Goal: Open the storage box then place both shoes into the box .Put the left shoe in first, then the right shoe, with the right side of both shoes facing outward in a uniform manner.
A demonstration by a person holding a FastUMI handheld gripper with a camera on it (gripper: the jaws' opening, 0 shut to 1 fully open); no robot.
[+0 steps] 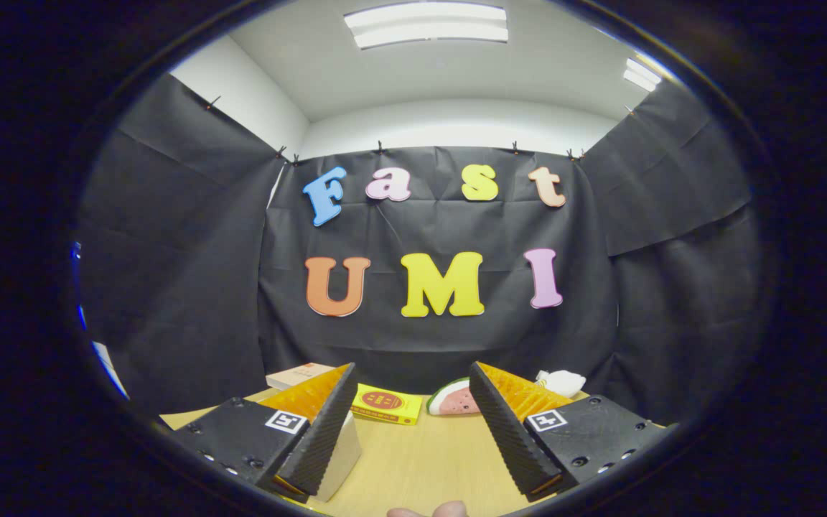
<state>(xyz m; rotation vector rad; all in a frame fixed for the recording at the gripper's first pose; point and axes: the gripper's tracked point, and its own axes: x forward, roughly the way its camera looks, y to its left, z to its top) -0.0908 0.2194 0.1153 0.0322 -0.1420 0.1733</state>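
Observation:
My gripper is held level above a light wooden table and faces the black back wall. It is open, with a wide gap and nothing between the fingers. A pale, cream-coloured block sits on the table right against the inner side of the left finger; I cannot tell what it is. The right finger has only bare tabletop beside it.
At the table's far edge, beyond the fingertips, lie a flat yellow box, a watermelon-slice toy, a small white object and a beige box. A person's fingertips show just behind the gripper.

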